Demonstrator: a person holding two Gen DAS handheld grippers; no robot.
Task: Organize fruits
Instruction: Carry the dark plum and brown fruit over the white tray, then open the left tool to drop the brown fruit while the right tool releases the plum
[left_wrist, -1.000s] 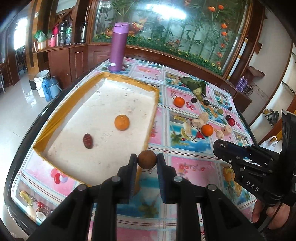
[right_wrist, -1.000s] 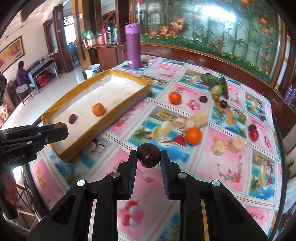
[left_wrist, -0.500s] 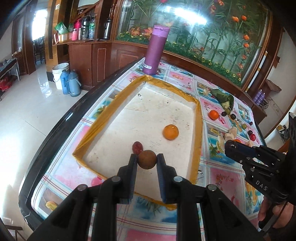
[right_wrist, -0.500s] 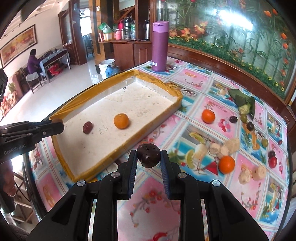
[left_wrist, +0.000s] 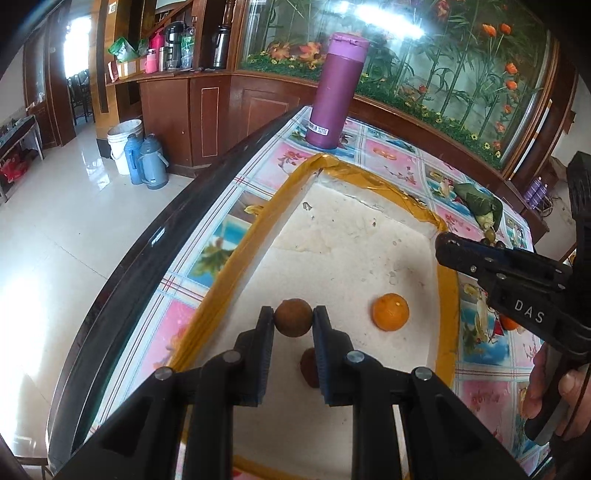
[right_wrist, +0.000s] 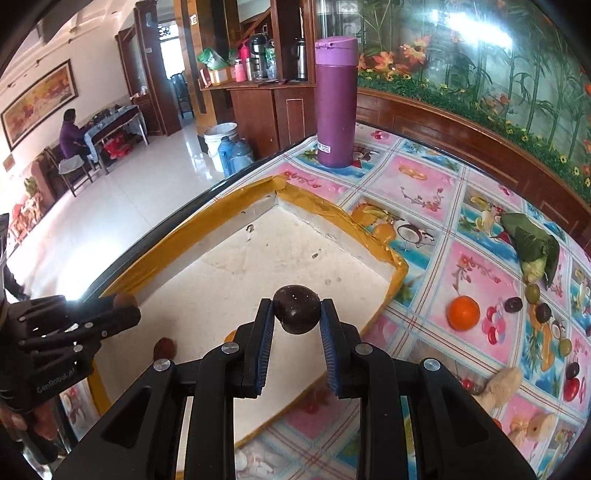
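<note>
My left gripper is shut on a round brown fruit, held over the white tray with its yellow taped rim. On the tray floor lie an orange and a dark red fruit, partly hidden behind my right finger. My right gripper is shut on a dark purple round fruit above the tray's near right part. The left gripper shows at the left of the right wrist view. The right gripper reaches in from the right of the left wrist view.
A tall purple flask stands beyond the tray's far corner. Loose fruit lies on the patterned tablecloth to the right: an orange, dark plums, green olives, pale banana pieces and a green leaf bundle. The table's dark edge runs along the left.
Both grippers have moved left across the table and now hang over the tray, each still gripping its fruit. The tray fills more of both views.
</note>
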